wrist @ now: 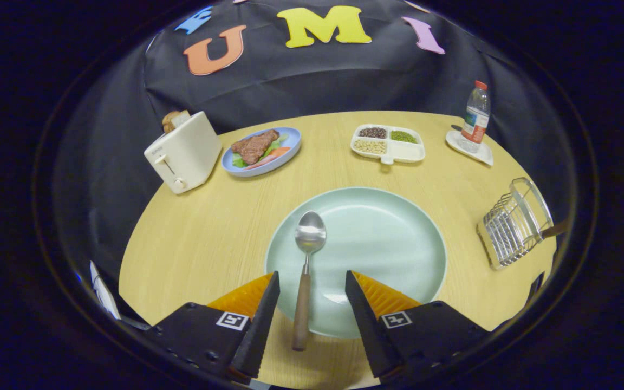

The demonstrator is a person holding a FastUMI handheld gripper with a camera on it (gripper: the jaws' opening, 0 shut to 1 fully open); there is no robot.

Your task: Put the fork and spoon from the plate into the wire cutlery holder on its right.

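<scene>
So I had the gripper fingers spread wide, the spoon handle lying loose between them, bowl on the plate. Wire holder sat off right on the tabletop.

no legible text: bottle label too small to make out, toaster front mark blurred; gripper fingers spread, bearing square pattern tags.

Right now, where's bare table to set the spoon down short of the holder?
Gripper open, straddling the spoon. Bare wood lies between the green plate and wire cutlery holder, and between plate and toaster. The far edge is crowded.
</scene>
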